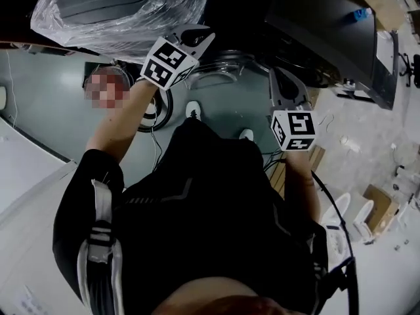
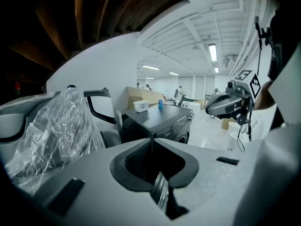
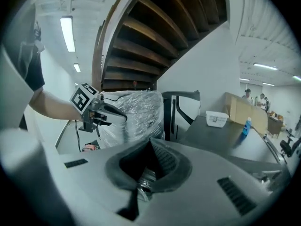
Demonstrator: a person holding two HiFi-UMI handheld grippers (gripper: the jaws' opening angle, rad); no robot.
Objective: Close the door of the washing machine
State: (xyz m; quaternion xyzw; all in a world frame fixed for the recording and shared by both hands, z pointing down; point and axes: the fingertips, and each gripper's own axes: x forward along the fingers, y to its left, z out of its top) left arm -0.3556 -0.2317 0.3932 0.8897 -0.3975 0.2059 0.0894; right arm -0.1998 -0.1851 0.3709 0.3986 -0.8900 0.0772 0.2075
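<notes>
The dark washing machine (image 1: 328,25) stands ahead at the upper right of the head view, its flat top (image 3: 221,138) carrying a white tub (image 3: 217,118) and a blue bottle (image 3: 244,126). A round glassy door rim (image 1: 226,63) shows between my two grippers, swung out from the machine. My left gripper (image 1: 205,37) is held in the air left of that rim, its jaws shut with nothing in them (image 2: 151,138). My right gripper (image 1: 275,74) hangs just right of the rim, also shut and holding nothing (image 3: 151,140). Neither touches the door.
A bulky thing wrapped in clear plastic (image 1: 118,5) sits to the left of the machine, with a dark curved frame (image 3: 181,109) beside it. Cables (image 1: 154,120) trail on the grey floor. Cardboard boxes (image 1: 380,205) lie at the right. A stair underside (image 3: 160,27) hangs overhead.
</notes>
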